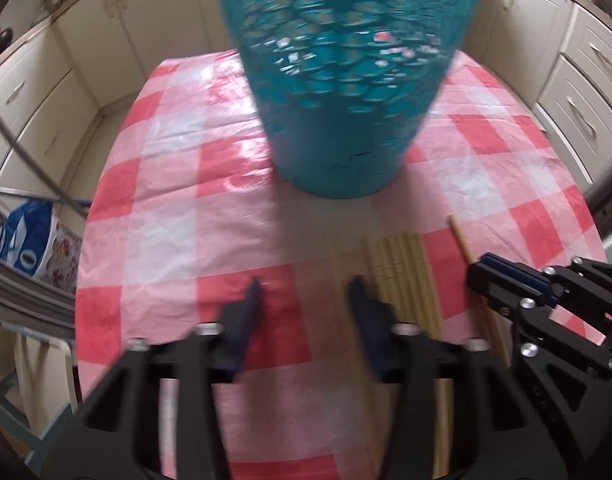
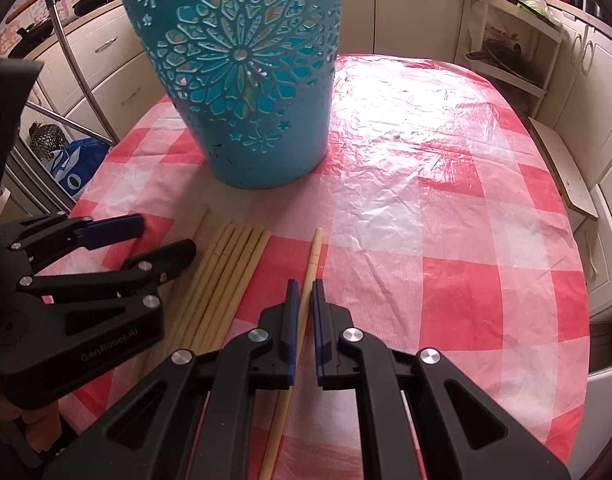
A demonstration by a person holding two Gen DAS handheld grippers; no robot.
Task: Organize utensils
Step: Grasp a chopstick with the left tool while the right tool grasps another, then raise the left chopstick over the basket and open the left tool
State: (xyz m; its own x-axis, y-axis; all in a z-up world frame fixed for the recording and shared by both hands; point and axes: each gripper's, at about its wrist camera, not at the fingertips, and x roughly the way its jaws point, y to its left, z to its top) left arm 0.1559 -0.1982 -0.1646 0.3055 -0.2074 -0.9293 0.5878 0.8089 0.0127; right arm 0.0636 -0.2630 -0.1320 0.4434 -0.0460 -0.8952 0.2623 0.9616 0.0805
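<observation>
Tablecloth in red and white checks fills both of my views, and on it the teal cut-out bucket stands upright at upper centre-left of the right wrist view, with a row of pale chopsticks lying side by side below it. My left gripper hovers at lower centre of its own blurred view, fingers parted with nothing clearly between them. My right gripper is clamped on a single chopstick lying just right of the row.
</observation>
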